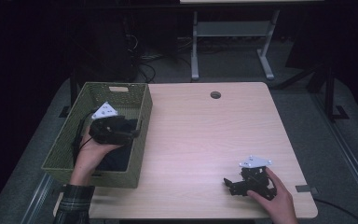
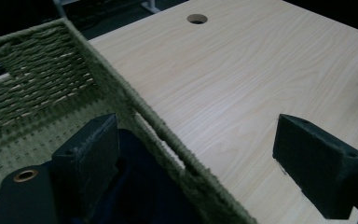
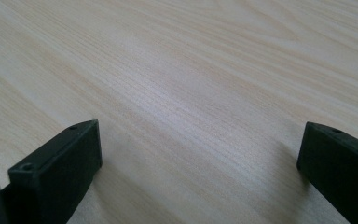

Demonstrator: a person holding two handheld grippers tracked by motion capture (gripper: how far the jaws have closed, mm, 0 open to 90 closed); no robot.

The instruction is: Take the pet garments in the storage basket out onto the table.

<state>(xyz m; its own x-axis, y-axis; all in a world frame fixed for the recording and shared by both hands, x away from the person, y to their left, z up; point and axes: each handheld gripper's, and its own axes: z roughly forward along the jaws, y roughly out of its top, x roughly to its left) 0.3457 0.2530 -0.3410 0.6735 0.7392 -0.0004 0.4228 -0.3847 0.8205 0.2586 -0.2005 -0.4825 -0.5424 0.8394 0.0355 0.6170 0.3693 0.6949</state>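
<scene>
Nearest the camera in the high view: a plaid sleeve [image 1: 73, 205] at lower left, forearm rising to the left hand [image 1: 93, 151].

Left gripper [image 1: 135, 134] held over the green woven basket [image 1: 65, 140], pointing right toward the table. Jaws spread wide; in the left gripper view they straddle the basket's right wall [image 2: 168, 140], one jaw inside, one out over the wood. Nothing between them but that wall.

Dark blue cloth [image 2: 140, 186] lies on the basket floor, directly under and just behind the inner jaw, low against the right wall. Its long axis can't be read; mostly hidden by gripper and shadow. Left gripper is far nearer to it than the right.

Judgement: coming move is a drop down into the basket. The wall between the jaws is the obstacle; gripper must shift left first. Open room toward the basket's far end.

Table [image 1: 205, 140] bare across the middle, cable hole [image 1: 215, 95] at the far edge.

Right gripper [image 1: 227, 183] rests on the table near the front right corner, jaws spread, empty.
</scene>
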